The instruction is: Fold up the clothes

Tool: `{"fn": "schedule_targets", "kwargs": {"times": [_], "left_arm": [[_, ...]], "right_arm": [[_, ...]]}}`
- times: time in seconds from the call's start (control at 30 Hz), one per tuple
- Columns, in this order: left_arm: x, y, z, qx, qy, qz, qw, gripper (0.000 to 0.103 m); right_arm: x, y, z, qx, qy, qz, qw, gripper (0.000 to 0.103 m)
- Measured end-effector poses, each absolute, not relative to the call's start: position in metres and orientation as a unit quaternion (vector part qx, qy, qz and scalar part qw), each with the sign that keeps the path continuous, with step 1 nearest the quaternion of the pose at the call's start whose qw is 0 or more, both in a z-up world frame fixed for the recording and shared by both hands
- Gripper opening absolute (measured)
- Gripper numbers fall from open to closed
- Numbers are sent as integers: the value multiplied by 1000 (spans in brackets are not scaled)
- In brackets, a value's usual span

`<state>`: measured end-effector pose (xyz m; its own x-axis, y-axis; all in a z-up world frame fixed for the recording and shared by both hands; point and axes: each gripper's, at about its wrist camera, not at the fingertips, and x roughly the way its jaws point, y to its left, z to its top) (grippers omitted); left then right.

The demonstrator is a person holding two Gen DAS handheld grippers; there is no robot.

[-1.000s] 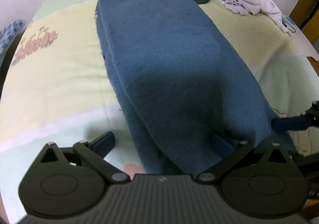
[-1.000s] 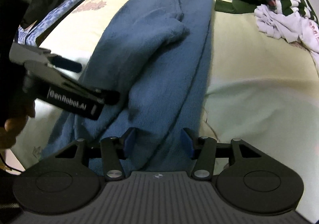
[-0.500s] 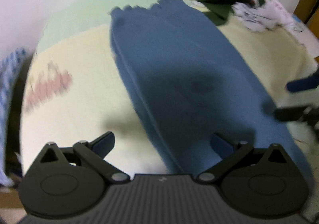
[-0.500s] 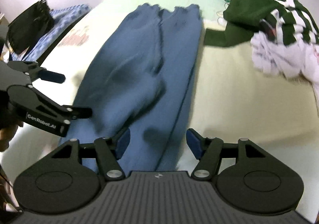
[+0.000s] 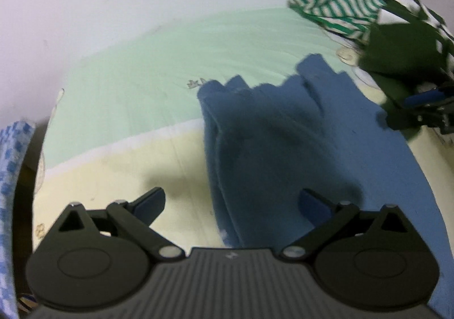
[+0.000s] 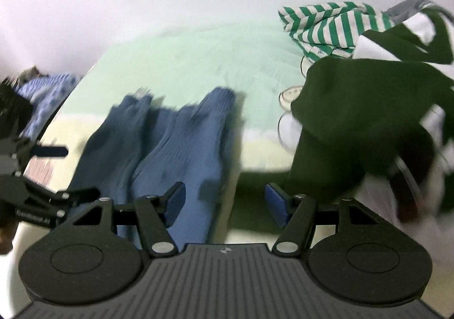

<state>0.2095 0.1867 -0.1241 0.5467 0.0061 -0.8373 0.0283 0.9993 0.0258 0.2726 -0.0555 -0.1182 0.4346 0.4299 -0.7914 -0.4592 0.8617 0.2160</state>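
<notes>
Your jaws are spread wide on both grippers, left gripper (image 5: 232,202) and right gripper (image 6: 224,202), holding nothing; the right just opened more. You moved up the blue pants (image 5: 283,148) to their far ends on the bed (image 5: 127,86).

Between and ahead of the left gripper's (image 5: 232,202) jaws we list blue trousers (image 5: 283,148): thick, matt knitted cloth with a fuzzy nap and ribbed cuffs. Under them we record the bed sheet (image 5: 142,86), smooth matt woven cotton in pale green and cream. Ahead and right of the right gripper's (image 6: 225,199) jaws we enter a dark green garment (image 6: 354,109), soft matt cloth, and a striped top (image 6: 326,23), thin smooth jersey. We note both grippers as matt black plastic with bright metal pivot pins and blue rubbery pads (image 6: 276,202).
</notes>
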Motion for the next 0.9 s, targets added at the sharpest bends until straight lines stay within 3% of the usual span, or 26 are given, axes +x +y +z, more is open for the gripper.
{"fn": "schedule_targets", "kwargs": {"times": [0.43, 0.47, 0.53, 0.57, 0.63, 0.73, 0.9], "left_arm": [[256, 205, -140, -33, 478, -43, 876, 96], [258, 204, -140, -33, 479, -45, 876, 96], [261, 200, -141, -25, 481, -52, 875, 96], [262, 200, -141, -24, 482, -55, 874, 96], [264, 201, -139, -30, 481, -63, 874, 90], [265, 203, -134, -44, 478, -79, 874, 71], [266, 197, -137, -39, 474, -90, 875, 75]], "right_arm": [[322, -47, -140, 22, 445, 325, 834, 60], [322, -45, -140, 15, 443, 332, 833, 56], [323, -43, -141, 19, 447, 349, 823, 34], [324, -42, -141, 25, 451, 357, 818, 32], [326, -41, -141, 24, 454, 356, 817, 31], [330, -41, -140, 23, 460, 362, 811, 31], [338, -40, -142, 38, 460, 370, 806, 45]]}}
